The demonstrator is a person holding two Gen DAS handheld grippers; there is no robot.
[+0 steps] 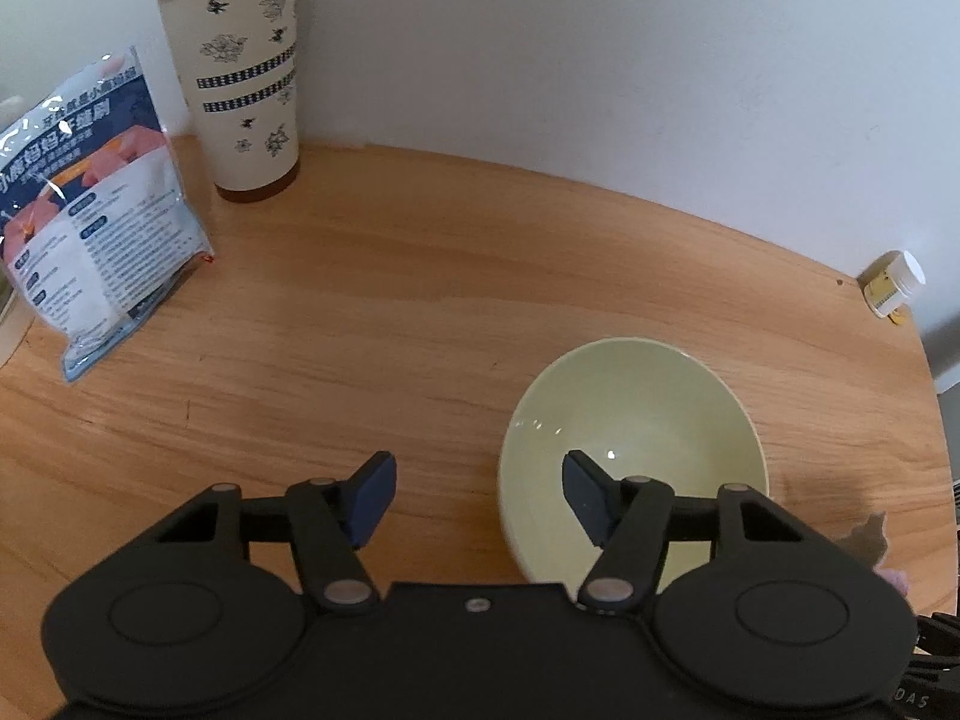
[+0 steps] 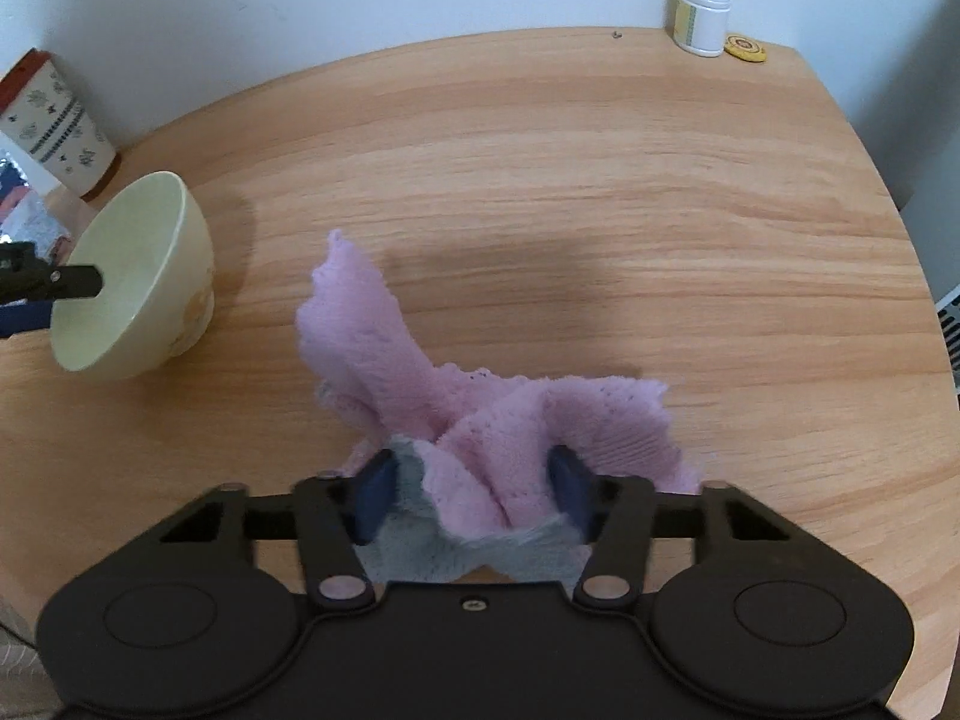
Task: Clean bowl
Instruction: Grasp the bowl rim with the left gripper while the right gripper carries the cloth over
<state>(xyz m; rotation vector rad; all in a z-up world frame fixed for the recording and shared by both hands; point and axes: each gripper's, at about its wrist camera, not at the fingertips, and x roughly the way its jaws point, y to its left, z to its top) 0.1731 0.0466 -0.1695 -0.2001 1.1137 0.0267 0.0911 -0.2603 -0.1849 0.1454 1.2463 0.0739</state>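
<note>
Two grippers work side by side over a wooden surface [image 2: 600, 192], each set on its own half of the job. The left gripper [image 1: 478, 495] straddles the near-left wall of the pale green bowl [image 1: 636, 414]: one of its fingers sits inside the bowl, the other outside over bare wood, and the jaws are about half spread with a clear gap on the outside. I see no pad pressing the rim yet, so this reads as lining up a pinch on the wall to steady the bowl. In the right wrist view the bowl sits at the left of the surface and looks tipped, its mouth turned toward that gripper, though the fisheye may exaggerate the lean.

The right gripper [image 2: 474, 495] points steeply down onto a pink and grey cloth [image 2: 498, 414] bunched on the surface near the bowl's right. The jaws have drawn in around a raised fold, both pads against the fabric, so the cloth is gathered and held, likely to serve as the wiper.

A floral tumbler [image 1: 246, 78] and a printed packet [image 1: 90, 204] stand far left by the wall; a white pill bottle [image 2: 702, 9] stands far right. All are well apart from the work.
</note>
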